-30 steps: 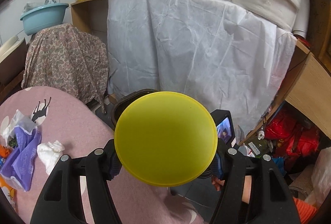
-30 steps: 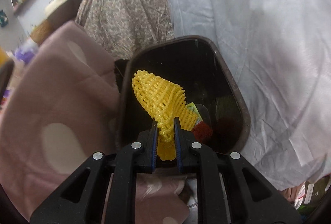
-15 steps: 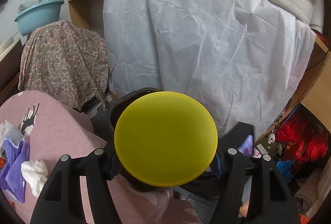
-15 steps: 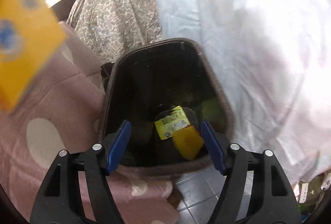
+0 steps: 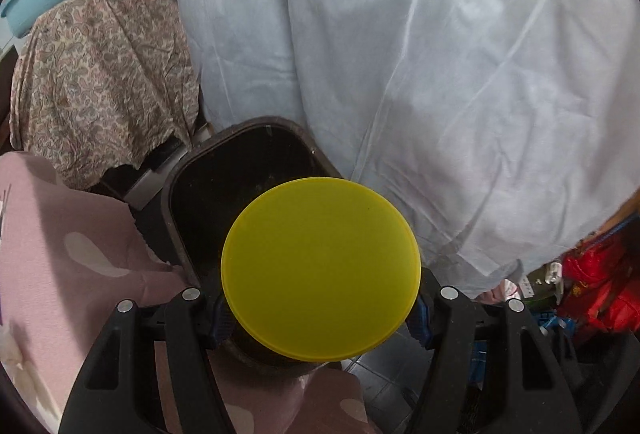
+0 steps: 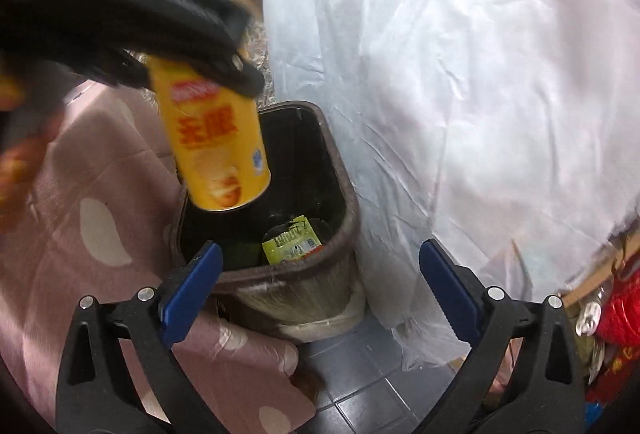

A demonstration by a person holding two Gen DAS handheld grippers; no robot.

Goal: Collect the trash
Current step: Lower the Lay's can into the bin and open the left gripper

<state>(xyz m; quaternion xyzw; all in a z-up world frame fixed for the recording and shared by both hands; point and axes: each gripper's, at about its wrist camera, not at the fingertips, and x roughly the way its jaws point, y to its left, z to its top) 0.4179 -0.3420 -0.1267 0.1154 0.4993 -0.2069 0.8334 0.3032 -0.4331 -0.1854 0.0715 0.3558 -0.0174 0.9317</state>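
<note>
Can point(image 6: 216, 137): yellow snack can, held tilted over the bin's left rim, its yellow end point(image 5: 320, 268) filling the left wrist view.
Left claw point(image 5: 320, 314): clamped on the can's sides, above the bin.
Bin point(image 6: 340, 230): dark, open, on the floor between the pink-covered table point(image 6: 100, 193) and a white sheet point(image 6: 460, 93); a green-yellow wrapper point(image 6: 292, 242) lies inside.
Right claw point(image 6: 320, 278): jaws have just been opening, now wide and empty, near the bin's front rim.
Progress: some trash is already binned; the can looks next, not yet dropped.
</note>
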